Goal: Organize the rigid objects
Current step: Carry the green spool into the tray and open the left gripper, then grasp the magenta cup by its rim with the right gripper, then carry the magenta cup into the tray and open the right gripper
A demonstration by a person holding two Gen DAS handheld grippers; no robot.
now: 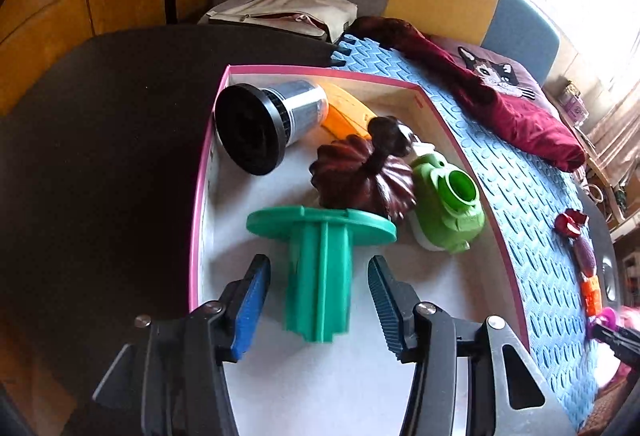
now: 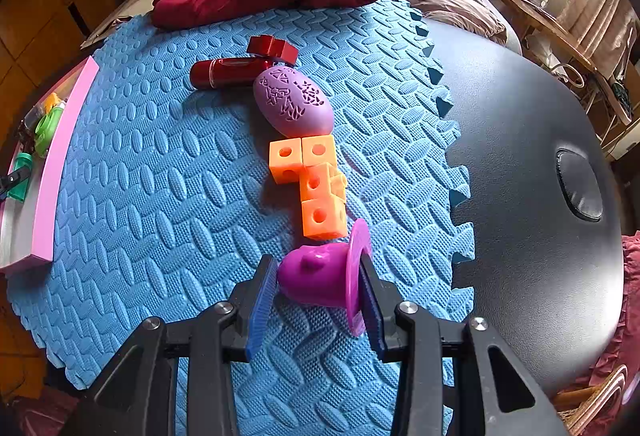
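Blue foam mat [image 2: 160, 196] is covering the dark table [image 2: 520, 156], pink-rimmed box [image 1: 208, 164] sitting at its left. Left gripper [image 1: 316, 300] is hanging spread around the green spool [image 1: 320, 268] inside the box. Right gripper [image 2: 316, 300] is pinching the magenta hat piece [image 2: 320, 276] on the mat's near side.

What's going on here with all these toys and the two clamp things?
A person is sorting hard toys into a pink-edged box using two handheld grippers. The left gripper is open around a green spool lying in the box beside a dark carved piece and a green toy. The right gripper is closing on a magenta hat-shaped toy on the blue foam mat. An orange block chain, purple egg and red tube remain on the mat.
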